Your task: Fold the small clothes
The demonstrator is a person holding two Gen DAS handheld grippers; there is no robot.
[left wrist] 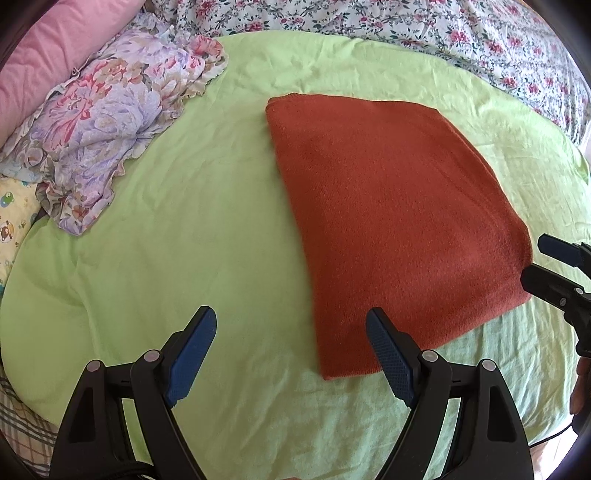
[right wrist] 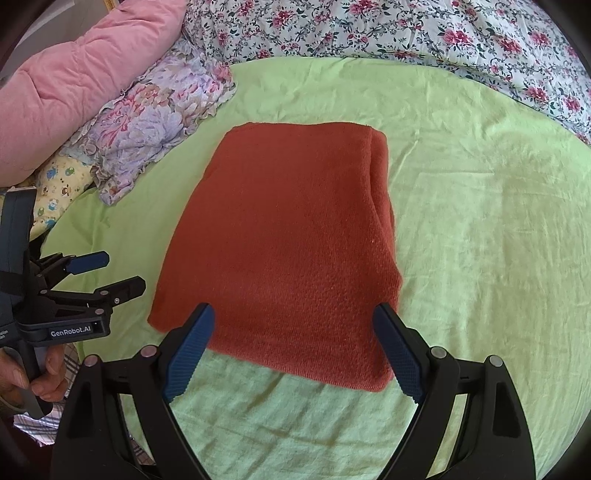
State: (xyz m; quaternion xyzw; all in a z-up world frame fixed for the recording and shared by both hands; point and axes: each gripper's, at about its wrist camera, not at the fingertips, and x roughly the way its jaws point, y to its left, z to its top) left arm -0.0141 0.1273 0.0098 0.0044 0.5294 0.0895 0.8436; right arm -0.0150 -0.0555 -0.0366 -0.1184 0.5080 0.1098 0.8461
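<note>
You hold both claws wide open and empty above the folded rust-red knit garment (right wrist: 288,251), which lies flat on the green sheet (right wrist: 480,221), your left gripper (left wrist: 291,350) over its near left corner and your right gripper (right wrist: 295,347) over its near edge, neither one touching it.

Home bedroom: bed under light-green cotton sheet (right wrist: 480,221); rose-print floral quilt (right wrist: 369,29) at 12 o'clock; pink padded pillow (right wrist: 81,74) at 10 o'clock.
</note>
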